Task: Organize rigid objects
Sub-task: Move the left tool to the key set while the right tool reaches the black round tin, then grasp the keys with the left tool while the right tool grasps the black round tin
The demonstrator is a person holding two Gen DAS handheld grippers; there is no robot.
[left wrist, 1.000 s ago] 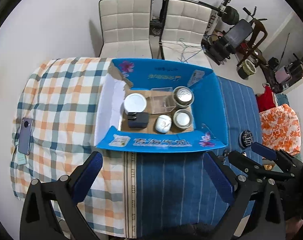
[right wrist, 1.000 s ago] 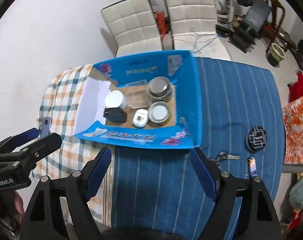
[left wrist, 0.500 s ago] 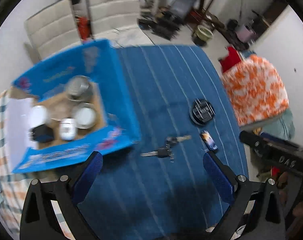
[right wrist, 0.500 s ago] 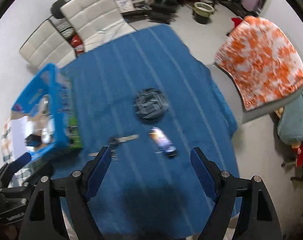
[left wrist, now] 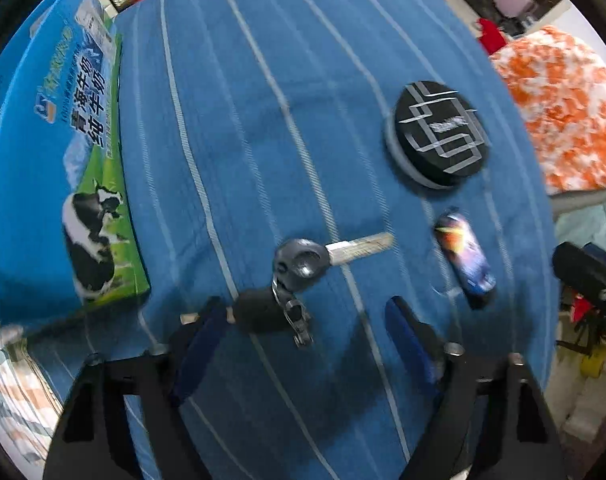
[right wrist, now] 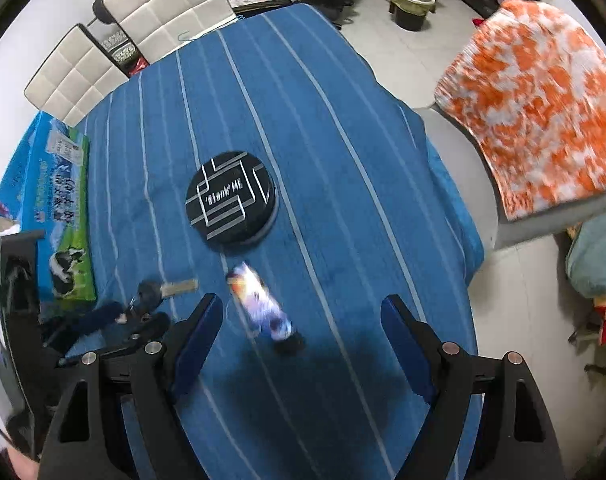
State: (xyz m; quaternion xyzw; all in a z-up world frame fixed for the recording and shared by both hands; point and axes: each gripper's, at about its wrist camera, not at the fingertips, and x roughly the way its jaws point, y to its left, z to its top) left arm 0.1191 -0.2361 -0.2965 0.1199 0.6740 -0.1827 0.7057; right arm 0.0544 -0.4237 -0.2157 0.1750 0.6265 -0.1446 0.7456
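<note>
Both grippers have swung away from the open blue milk carton box [left wrist: 59, 152] and dropped low over the blue striped tablecloth [left wrist: 263, 100], so the loose items that were small and far off a second ago now lie right under the fingers.

Straight below the left gripper [left wrist: 303, 332] is the bunch of keys with dark plastic heads and one silver blade [left wrist: 303, 268]. Its fob lies between the two blue-padded fingers, close against the left pad. The jaws are closing, roughly half open, but I can't see either pad pressing on the keys yet. Coming down from above suits a flat, tangled thing like this, I'd say: the fingers can straddle it and pinch the thick plastic heads.

The right gripper [right wrist: 299, 324] hangs wide open and holds nothing. The small lighter with a colourful printed wrap [right wrist: 263, 304] lies between its fingers, nearer the left one and skewed across the gap, blurred in this view. Just beyond the fingertips sits the round black tin with silver line pattern [right wrist: 231, 196], untouched.

The box stands off to the left of both grippers, near the keys. It already served as the collecting place, so these three loose pieces are probably bound for it, one in each gripper first.
</note>
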